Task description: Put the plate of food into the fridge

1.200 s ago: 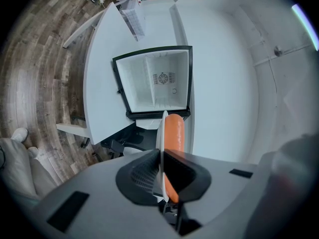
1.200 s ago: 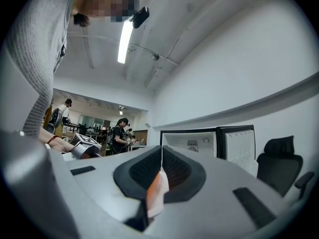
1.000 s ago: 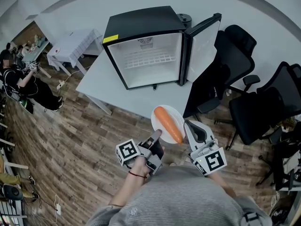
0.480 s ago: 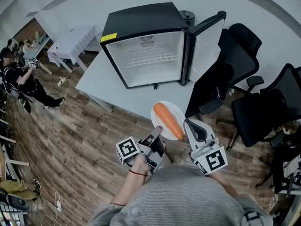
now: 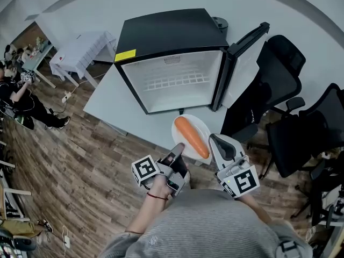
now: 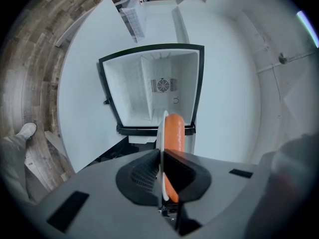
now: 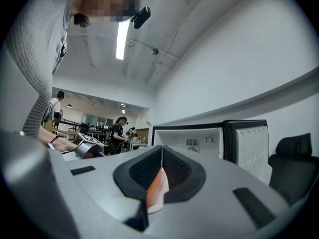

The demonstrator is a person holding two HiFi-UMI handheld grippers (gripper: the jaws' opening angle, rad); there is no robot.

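Since a second ago the black mini fridge (image 5: pixel 172 31) on the white counter (image 5: pixel 110 98) looms larger and nearer, with its door (image 5: pixel 244 63) swung open. Its yellow label (image 5: pixel 124 55) is too small to read. Inside sits a white wire shelf (image 5: pixel 180 82). The left tool (image 5: pixel 178 148) and the right tool (image 5: pixel 214 140) each clamp the rim of the round white plate (image 5: pixel 201 127). It is held up at the counter's near edge, short of the fridge, and carries a long orange piece of food (image 5: pixel 192 137).

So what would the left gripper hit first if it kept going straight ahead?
Probably the open fridge: its cavity lies dead ahead of the left gripper and plate, with nothing between, though depth is unclear.
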